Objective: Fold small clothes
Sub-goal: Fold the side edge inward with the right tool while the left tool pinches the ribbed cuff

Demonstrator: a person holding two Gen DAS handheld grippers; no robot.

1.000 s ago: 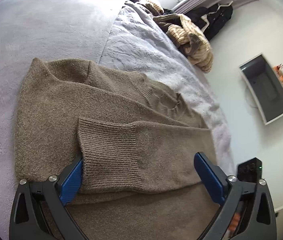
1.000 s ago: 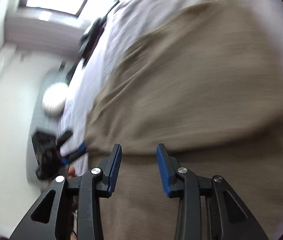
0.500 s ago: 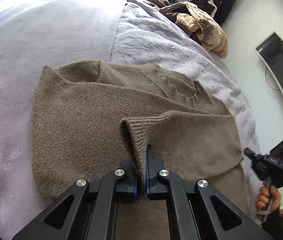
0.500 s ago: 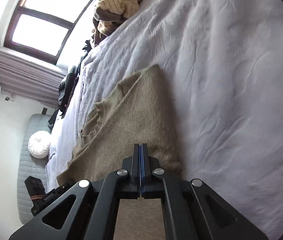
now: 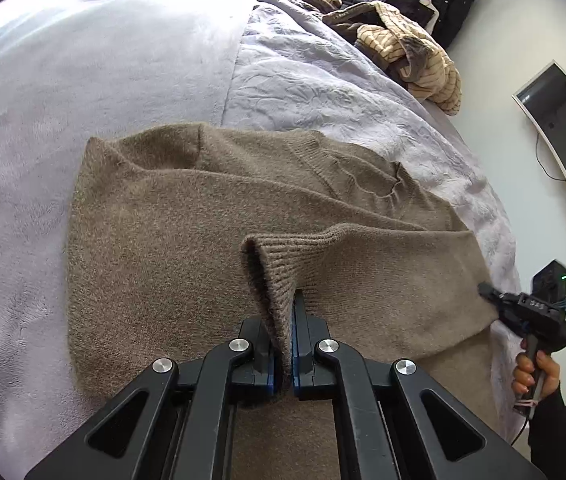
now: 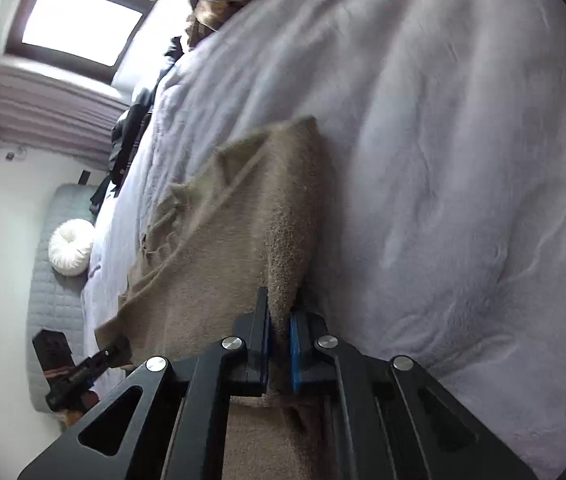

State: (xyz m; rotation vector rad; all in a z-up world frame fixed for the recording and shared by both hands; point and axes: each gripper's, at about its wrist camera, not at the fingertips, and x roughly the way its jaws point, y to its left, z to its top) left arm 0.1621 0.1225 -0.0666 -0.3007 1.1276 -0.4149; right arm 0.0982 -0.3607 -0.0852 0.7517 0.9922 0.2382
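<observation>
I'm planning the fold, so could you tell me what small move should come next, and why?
Probably lift both pinched spots together and carry them toward the collar. The left tool is shut on the ribbed cuff and the right tool on the brown sweater edge, which lies flat on the bed.

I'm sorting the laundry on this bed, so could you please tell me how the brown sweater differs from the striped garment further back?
The brown sweater is plain brown; the striped garment is tan with dark stripes. The sweater lies spread out and partly folded, while the striped garment sits in a crumpled heap. Both tools pinch the sweater; nothing touches the striped garment. Both rest on the lilac bedcover.
</observation>
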